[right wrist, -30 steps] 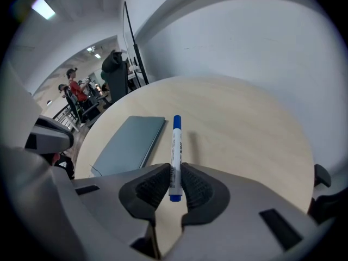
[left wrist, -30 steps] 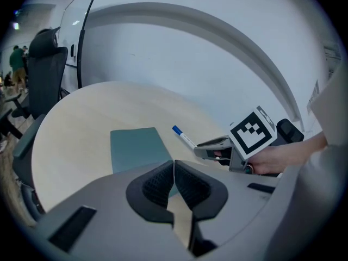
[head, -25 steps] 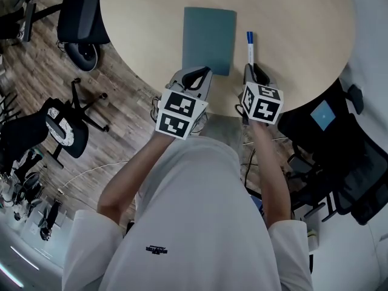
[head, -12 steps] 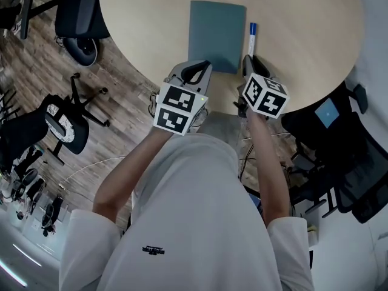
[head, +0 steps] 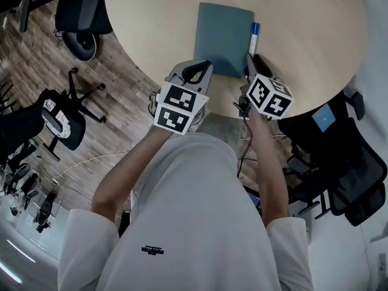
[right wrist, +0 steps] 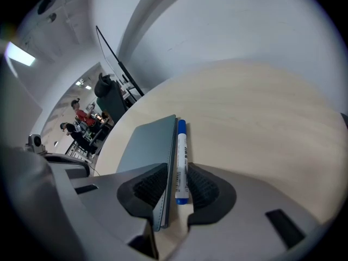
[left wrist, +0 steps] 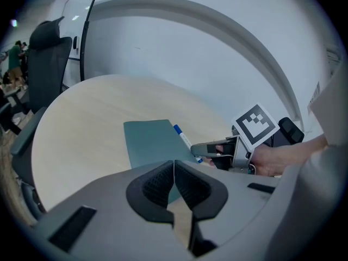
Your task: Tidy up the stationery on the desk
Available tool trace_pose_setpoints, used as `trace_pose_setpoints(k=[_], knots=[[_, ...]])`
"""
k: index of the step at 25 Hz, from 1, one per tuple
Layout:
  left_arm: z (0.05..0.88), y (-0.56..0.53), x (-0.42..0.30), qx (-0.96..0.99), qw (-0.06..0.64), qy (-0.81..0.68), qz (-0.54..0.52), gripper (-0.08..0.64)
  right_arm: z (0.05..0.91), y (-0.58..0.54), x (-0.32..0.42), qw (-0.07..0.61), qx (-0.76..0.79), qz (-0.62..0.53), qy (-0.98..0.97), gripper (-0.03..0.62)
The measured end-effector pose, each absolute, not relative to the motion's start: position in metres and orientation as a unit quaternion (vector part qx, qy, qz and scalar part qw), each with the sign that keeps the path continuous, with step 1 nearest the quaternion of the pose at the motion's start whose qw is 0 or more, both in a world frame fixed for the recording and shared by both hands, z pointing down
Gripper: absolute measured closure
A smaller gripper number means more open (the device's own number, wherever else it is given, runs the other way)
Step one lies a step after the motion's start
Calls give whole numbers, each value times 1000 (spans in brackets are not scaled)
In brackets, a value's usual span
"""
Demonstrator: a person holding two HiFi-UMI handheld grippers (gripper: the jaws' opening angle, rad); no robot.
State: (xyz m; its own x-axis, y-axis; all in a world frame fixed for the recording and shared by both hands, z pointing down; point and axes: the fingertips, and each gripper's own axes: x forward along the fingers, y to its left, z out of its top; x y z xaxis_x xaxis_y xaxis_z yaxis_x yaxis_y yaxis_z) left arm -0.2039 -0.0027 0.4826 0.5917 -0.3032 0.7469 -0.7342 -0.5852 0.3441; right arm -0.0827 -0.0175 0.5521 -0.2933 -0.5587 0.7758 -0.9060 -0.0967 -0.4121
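So the round pale wood table (head: 151,17) has just two bits of stationery on it: a teal notebook (head: 224,38) lying flat, and a white marker with a blue cap (head: 254,36) right along its right edge, parallel to it and pretty much touching. The right gripper (right wrist: 176,186) is down at the marker's near end with its jaws apart. In the right gripper view the marker's tail sits between the two pads with a little gap on each side, so it isn't pinched. The notebook's right edge also pokes in between the jaws, just beside the left-hand pad. The cap end points away, toward the far side of the table. The left gripper (left wrist: 174,170) is squeezed closed, pads meeting with nothing between them, and it hangs by the near edge of the table, just short of the notebook's near left corner. From the head view both grippers sit side by side in front of the person, notebook ahead of the left one, marker ahead of the right. Black office chairs (head: 79,11) stand on the wooden floor (head: 115,102) off to the left.
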Motion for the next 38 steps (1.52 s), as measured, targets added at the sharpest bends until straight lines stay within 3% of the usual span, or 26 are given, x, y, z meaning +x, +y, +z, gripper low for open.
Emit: trace_pose_setpoints(k=[6,19,28,38], knots=[[481,-10,-203,829,333,-315,320,535,550,-23,-97,157,531,503,-664,470],[437,-12,-204,843,313,-314,306,535,512,-18,-97,188,536,472,-674,463],[373,4,-199,856,333,-302,254,535,416,-9,-103,147,553,407,-712,480],[264,30,-195,901,299,-251,189,535,265,28,-128,98,532,316,-779,500]])
